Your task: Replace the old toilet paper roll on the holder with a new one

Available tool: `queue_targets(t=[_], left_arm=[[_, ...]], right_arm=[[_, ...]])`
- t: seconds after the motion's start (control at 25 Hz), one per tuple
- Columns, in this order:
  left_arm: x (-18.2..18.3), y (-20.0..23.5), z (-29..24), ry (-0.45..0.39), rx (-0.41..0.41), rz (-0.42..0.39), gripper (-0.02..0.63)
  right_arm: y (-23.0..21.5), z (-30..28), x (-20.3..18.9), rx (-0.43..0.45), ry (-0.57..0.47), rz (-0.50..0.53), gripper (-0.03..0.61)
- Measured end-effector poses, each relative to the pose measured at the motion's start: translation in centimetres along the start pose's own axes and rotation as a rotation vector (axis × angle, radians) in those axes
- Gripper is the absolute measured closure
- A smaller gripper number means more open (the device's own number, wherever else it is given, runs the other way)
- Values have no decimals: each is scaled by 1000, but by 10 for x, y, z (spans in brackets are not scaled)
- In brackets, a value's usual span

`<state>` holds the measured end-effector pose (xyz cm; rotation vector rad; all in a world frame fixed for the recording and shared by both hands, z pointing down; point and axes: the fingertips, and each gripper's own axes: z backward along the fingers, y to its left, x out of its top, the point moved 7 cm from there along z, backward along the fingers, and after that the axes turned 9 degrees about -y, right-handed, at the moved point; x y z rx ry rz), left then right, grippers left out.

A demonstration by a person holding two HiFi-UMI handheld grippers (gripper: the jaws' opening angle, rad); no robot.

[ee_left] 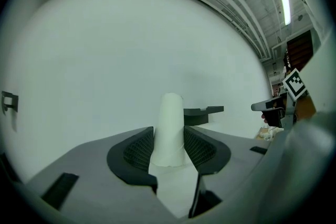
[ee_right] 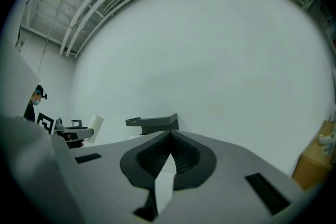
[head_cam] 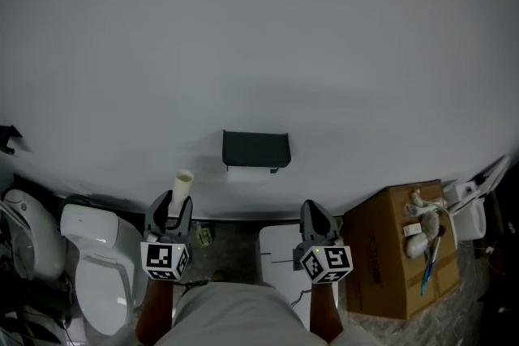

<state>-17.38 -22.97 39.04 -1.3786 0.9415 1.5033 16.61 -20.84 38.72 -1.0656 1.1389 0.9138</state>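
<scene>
A black toilet paper holder [head_cam: 256,148] hangs on the white wall, with a strip of white paper [head_cam: 246,172] showing under its cover. My left gripper [head_cam: 177,202] is shut on a pale paper-roll tube [head_cam: 183,185] that sticks out forward past its fingertips, down and to the left of the holder. In the left gripper view the tube [ee_left: 170,131] stands squeezed between the two pads, with the holder [ee_left: 202,114] beyond it. My right gripper [head_cam: 316,215] is shut and empty, below and right of the holder. In the right gripper view the holder [ee_right: 154,123] shows just past the jaws.
A white toilet [head_cam: 96,254] stands at the lower left, with another white fixture [head_cam: 28,231] beside it. A white container [head_cam: 278,255] sits on the floor between my arms. A cardboard box [head_cam: 389,255] with small items on top stands at the right.
</scene>
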Motion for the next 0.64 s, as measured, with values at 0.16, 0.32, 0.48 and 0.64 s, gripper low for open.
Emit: queue_targets(t=[0.16,0.32,0.48,0.64], left_arm=[[1,3,2,2,11,-4,414],[0,6,2,1,25,-4,414],[1,11,0,-4,33,-4,414],[-1,17,0,-3,32,-8,414]], right_arm=[[0,0,-2,-1,6,5,578],[0,-2,-5,2,13,7,578],[0,-5,-6,4,17,5,578],[4,-10,-11,7,28,15,578]])
